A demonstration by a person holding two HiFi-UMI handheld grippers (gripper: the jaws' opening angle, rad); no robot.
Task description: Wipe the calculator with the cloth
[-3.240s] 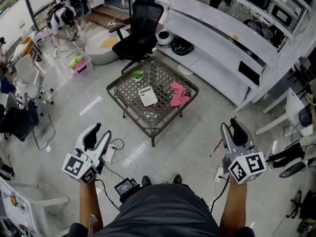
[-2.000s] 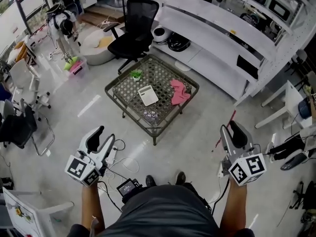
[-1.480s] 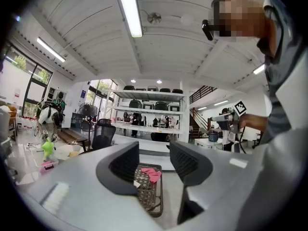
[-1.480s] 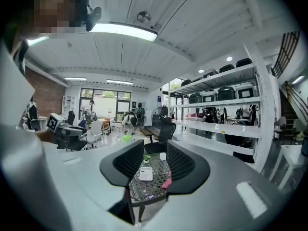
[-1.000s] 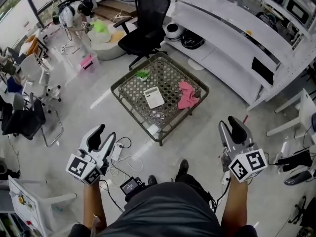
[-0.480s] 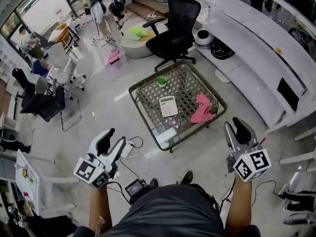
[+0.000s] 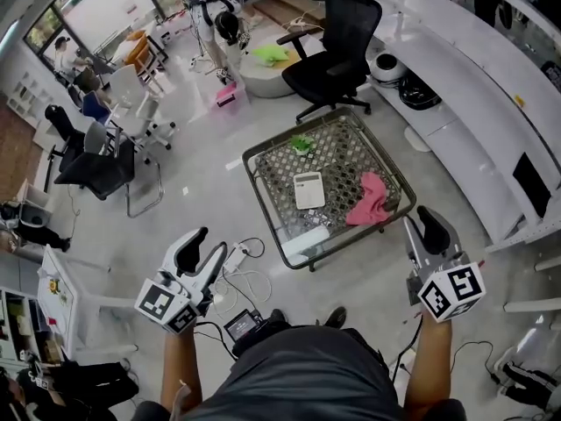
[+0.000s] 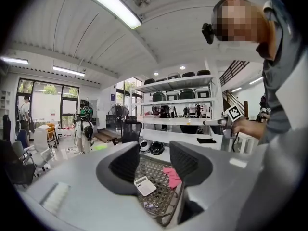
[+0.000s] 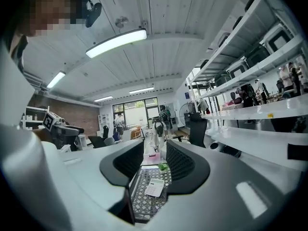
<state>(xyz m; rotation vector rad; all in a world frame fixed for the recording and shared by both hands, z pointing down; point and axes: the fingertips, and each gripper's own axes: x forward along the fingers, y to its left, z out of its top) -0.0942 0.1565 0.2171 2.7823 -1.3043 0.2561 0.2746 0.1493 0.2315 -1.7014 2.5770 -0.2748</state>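
Observation:
A white calculator point(image 7: 308, 190) lies in the middle of a low mesh-topped table point(image 7: 273, 210), with a crumpled pink cloth point(image 7: 368, 200) to its right. My left gripper point(image 7: 203, 246) and right gripper point(image 7: 429, 231) hang open and empty in front of me, well short of the table. In the left gripper view the calculator point(image 8: 144, 186) and the cloth point(image 8: 172, 176) show far off between the open jaws of the left gripper point(image 8: 154, 162). The right gripper point(image 9: 155, 162) frames the calculator point(image 9: 155, 187) in the same way.
A small green thing point(image 7: 302, 143) lies at the table's far edge. A black office chair point(image 7: 337, 33) stands beyond it. White shelving point(image 7: 491, 103) runs along the right. A power strip and cables point(image 7: 235, 261) lie on the floor left of the table. More chairs point(image 7: 105, 160) stand at left.
The table with calculator and cloth has shifted right and sits closer to my right gripper in the head view. Both grippers stay raised, open and empty.

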